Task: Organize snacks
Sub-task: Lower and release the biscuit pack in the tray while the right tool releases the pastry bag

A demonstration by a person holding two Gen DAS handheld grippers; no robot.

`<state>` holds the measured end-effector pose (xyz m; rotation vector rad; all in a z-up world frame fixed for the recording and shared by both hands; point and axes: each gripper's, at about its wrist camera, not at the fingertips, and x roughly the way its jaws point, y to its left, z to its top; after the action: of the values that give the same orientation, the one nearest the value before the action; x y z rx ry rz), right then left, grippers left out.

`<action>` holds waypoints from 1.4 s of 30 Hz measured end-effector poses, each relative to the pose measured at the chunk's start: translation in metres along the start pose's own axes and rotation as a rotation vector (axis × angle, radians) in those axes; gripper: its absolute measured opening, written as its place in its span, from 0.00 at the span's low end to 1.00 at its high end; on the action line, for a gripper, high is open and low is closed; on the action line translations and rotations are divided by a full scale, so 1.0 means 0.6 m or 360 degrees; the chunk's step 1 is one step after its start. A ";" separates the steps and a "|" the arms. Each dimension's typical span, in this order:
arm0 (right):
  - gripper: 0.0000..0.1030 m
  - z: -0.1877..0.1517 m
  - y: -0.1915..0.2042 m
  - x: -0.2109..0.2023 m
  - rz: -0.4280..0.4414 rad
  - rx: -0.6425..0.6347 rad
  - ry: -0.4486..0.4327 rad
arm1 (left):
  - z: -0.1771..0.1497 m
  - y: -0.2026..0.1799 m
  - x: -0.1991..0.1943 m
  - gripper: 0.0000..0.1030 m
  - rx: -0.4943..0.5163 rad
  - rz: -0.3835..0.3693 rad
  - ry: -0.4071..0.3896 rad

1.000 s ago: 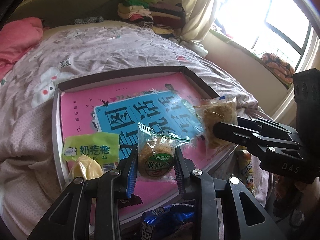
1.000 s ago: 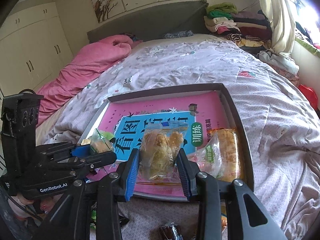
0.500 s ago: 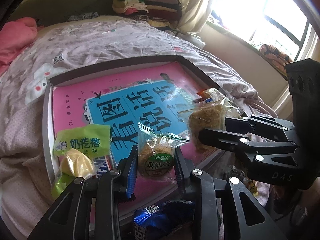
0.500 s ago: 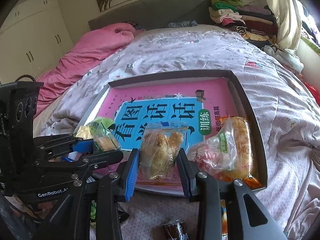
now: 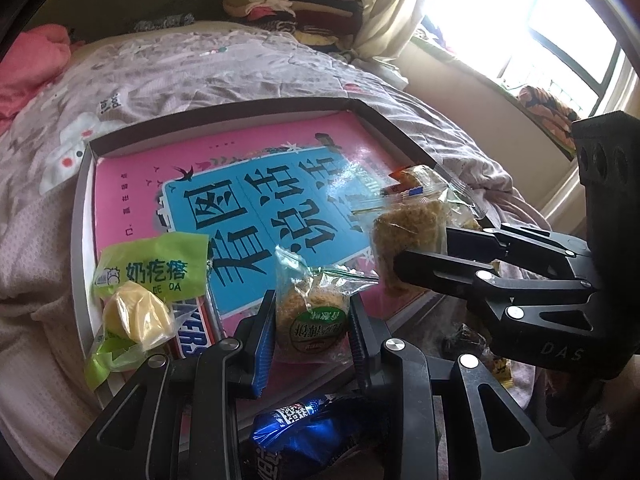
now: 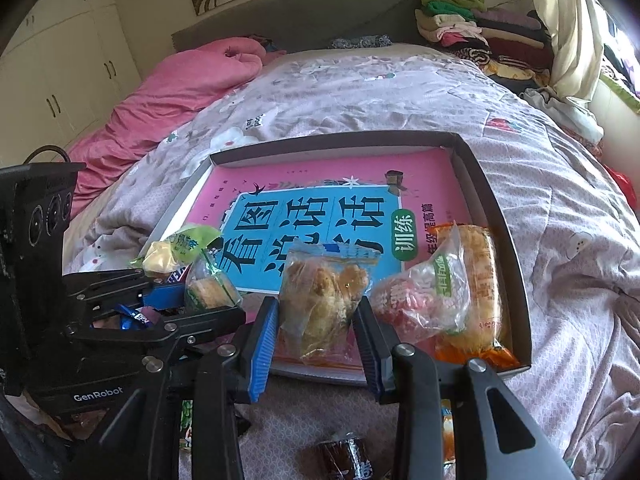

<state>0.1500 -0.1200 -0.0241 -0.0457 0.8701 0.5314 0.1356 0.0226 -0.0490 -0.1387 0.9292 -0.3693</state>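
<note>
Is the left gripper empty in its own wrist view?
No: the left gripper is shut on a green-labelled pastry packet.

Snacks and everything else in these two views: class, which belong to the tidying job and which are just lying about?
Job:
left gripper, shut on round cake packet
right gripper, shut on clear pastry bag
tray
green packet
blue-wrapped snack

Lying about:
pink quilt
folded clothes

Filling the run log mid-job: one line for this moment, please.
left tool: shut on round floss cake | right tool: shut on clear floss pastry pack | both over tray near edge | stage: carrying, unreleased
</note>
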 end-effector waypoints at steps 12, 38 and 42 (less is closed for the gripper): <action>0.37 0.000 -0.002 0.003 -0.0010 0.0013 0.0007 | 0.001 -0.003 -0.002 0.42 0.0008 -0.0014 0.0005; 0.40 0.000 -0.006 -0.032 0.0004 0.0041 -0.0069 | 0.009 0.006 -0.036 0.70 -0.0094 -0.0042 -0.0052; 0.42 -0.001 -0.007 -0.038 0.0010 0.0046 -0.0074 | 0.005 0.005 -0.044 0.71 -0.0099 -0.0040 -0.0058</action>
<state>0.1398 -0.1332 -0.0084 -0.0045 0.8323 0.5238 0.1244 0.0347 -0.0283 -0.2134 0.9039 -0.3599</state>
